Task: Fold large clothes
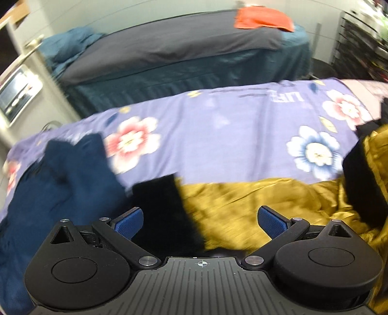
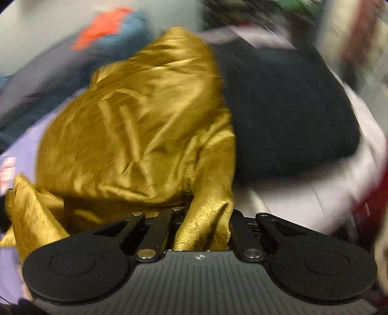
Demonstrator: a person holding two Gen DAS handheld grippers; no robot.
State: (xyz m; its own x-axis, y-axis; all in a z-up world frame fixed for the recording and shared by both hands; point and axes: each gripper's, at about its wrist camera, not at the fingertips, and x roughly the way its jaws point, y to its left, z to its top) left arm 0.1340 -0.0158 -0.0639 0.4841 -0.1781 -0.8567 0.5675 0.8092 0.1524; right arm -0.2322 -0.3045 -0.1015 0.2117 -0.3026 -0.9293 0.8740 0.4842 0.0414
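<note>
A shiny golden garment [image 1: 254, 206] lies crumpled on the lilac flowered bedsheet [image 1: 213, 130], with black trim [image 1: 160, 208] at its left edge. My left gripper [image 1: 200, 224] hovers over it, jaws wide apart, blue pads [image 1: 128, 223] bare. In the right wrist view the same golden garment [image 2: 135, 121] bulges up in front of the camera. My right gripper [image 2: 202, 225] is shut on a bunched fold of it that runs down between the arms. The fingertips themselves are hidden by the cloth.
A navy garment [image 1: 60, 184] lies on the sheet at the left. A second bed with a grey cover [image 1: 169, 53] and an orange cloth [image 1: 262, 18] stands behind. A black cloth [image 2: 286, 109] lies right of the golden one. Shelving [image 1: 363, 36] is at far right.
</note>
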